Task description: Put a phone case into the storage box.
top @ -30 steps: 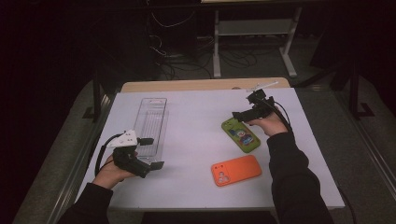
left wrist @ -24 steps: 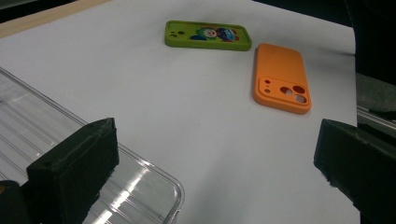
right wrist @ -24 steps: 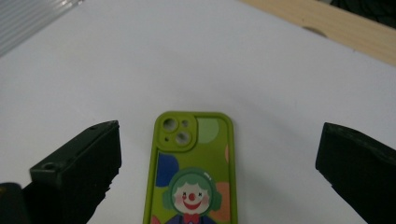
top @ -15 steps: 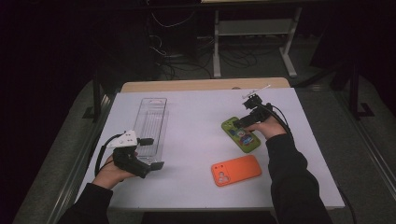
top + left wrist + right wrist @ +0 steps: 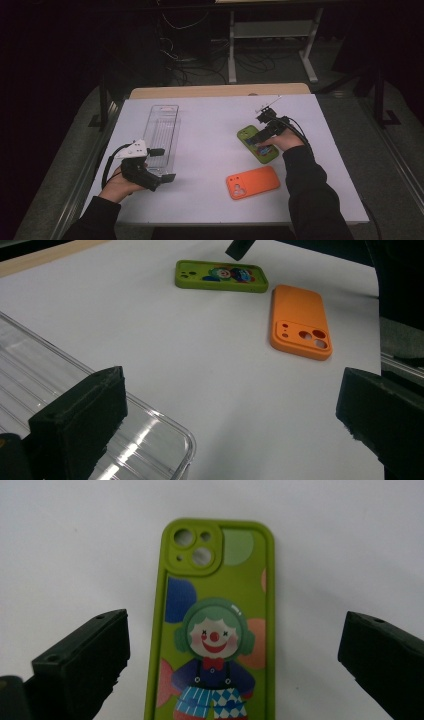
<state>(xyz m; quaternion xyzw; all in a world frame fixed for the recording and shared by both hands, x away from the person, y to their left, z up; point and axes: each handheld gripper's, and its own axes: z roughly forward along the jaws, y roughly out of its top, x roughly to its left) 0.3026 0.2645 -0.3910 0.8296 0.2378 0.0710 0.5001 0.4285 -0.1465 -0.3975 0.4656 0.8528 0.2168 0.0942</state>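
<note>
A green phone case (image 5: 256, 143) (image 5: 221, 276) (image 5: 215, 625) with a clown picture lies flat on the white table, right of centre. My right gripper (image 5: 264, 136) (image 5: 232, 665) hovers just over it, open, one jaw on each side of the case and nothing gripped. An orange phone case (image 5: 253, 182) (image 5: 300, 321) lies nearer the front edge. My left gripper (image 5: 161, 165) (image 5: 227, 430) is open at the front left, one jaw over the near corner of a clear plastic tray (image 5: 161, 131) (image 5: 60, 390), holding nothing.
The white table top (image 5: 210, 125) spans the desk, with a wooden strip (image 5: 220, 91) along its far edge. Beyond it are dark floor, cables and a white stand (image 5: 272, 30). The person's dark sleeves (image 5: 312, 200) come in from the bottom.
My right gripper has come down and slightly nearer over the green case. The left gripper and both cases have stayed where they were.
</note>
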